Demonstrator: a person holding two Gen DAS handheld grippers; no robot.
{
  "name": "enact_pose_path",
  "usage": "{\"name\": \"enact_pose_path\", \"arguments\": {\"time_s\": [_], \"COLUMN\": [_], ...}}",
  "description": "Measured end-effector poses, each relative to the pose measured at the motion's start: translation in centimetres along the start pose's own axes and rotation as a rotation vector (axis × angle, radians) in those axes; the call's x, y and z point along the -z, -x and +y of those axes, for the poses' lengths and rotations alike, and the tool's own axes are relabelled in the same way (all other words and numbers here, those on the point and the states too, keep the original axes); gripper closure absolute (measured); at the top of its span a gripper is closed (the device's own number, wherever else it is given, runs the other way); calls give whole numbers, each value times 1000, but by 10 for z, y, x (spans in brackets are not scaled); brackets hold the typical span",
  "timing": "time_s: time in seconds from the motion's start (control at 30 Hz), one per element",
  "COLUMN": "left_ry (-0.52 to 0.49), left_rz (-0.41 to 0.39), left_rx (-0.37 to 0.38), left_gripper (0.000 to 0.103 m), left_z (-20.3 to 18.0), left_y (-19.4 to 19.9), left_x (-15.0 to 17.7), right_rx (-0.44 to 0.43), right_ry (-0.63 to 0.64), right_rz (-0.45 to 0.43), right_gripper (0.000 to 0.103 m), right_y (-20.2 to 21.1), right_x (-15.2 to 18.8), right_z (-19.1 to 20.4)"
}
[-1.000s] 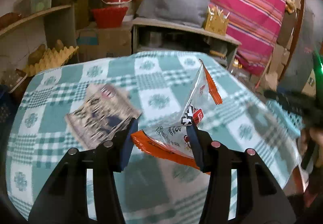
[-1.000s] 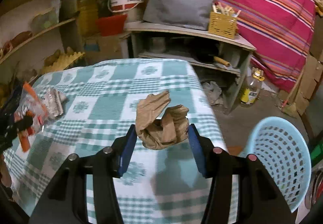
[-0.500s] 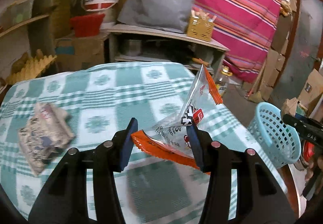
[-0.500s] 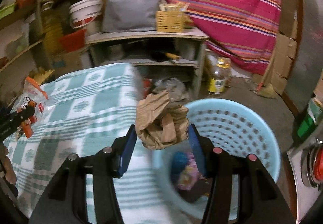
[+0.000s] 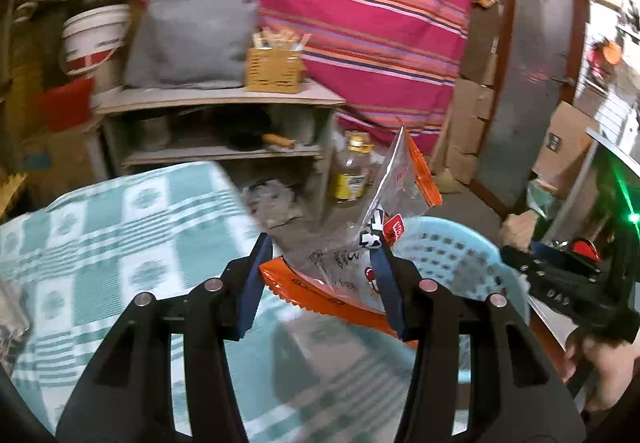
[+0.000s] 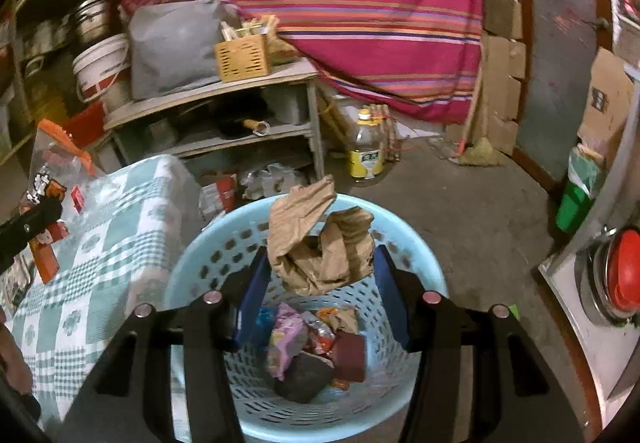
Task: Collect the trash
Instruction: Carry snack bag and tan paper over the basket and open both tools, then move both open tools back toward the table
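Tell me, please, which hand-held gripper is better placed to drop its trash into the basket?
Right: its hand-held gripper holds the paper over the basket; the left is beside it.

My left tongs (image 5: pixel 322 275) are black with dark blue pads, and the snack wrapper (image 5: pixel 360 259) in them is clear plastic edged in orange, printed with black, white and red. My right tongs (image 6: pixel 318 283) match (same black, same blue) and their crumpled paper bag (image 6: pixel 320 243) is plain tan-brown. The laundry basket (image 6: pixel 208 243) is pale sky blue, its trash purple, red and maroon. The worktop cloth (image 5: pixel 120 227) is a teal-green and white check. Behind hangs a magenta blanket (image 6: pixel 360 3) striped orange, pink and navy.
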State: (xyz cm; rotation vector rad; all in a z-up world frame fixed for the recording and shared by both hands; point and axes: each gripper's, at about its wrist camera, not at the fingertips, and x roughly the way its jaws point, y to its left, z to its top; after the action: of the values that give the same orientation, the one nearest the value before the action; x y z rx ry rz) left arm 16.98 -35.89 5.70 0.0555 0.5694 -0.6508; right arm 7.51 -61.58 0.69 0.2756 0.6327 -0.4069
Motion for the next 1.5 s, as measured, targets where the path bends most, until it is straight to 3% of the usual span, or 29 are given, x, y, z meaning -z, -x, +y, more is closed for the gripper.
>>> {"name": "enact_pose_path", "arguments": {"time_s": [0.27,0.33,0.47,0.6,0.73,0.93,1.0,1.07,1.33,1.5], "left_ry": [-41,-57,-64,-79,-57,-34,-27,-17,127,181], "left_rz": [76,87,108,88,60,54,52,49,-5,-61], "left_rx": [50,36,53,19,-49,-153,-190,-229,-363,-440], "left_gripper": [49,38,27,17,6,5,5,5,6,5], "left_z": [-61,-73,-81,-75,-52,4,26,45,151,193], "left_y": [-54,-66,-74,-66,-46,-9,5,18,74,105], "left_x": [7,6,8,8,9,20,24,27,41,46], "right_rx": [25,18,19,19,16,9,-1,4,46,-47], "right_ry": [-62,-73,-59,-46,-34,-14,-17,-17,44,73], "right_rz": [-4,-3,2,9,14,29,34,33,25,18], "right_gripper": [51,51,51,51,51,48,44,24,10,9], "right_y": [-2,-2,-3,-6,-6,-13,-20,-24,-20,-6], "right_x": [1,1,2,1,2,3,2,1,6,10], "right_z": [-28,-30,-29,-24,-19,-7,-3,1,45,97]}}
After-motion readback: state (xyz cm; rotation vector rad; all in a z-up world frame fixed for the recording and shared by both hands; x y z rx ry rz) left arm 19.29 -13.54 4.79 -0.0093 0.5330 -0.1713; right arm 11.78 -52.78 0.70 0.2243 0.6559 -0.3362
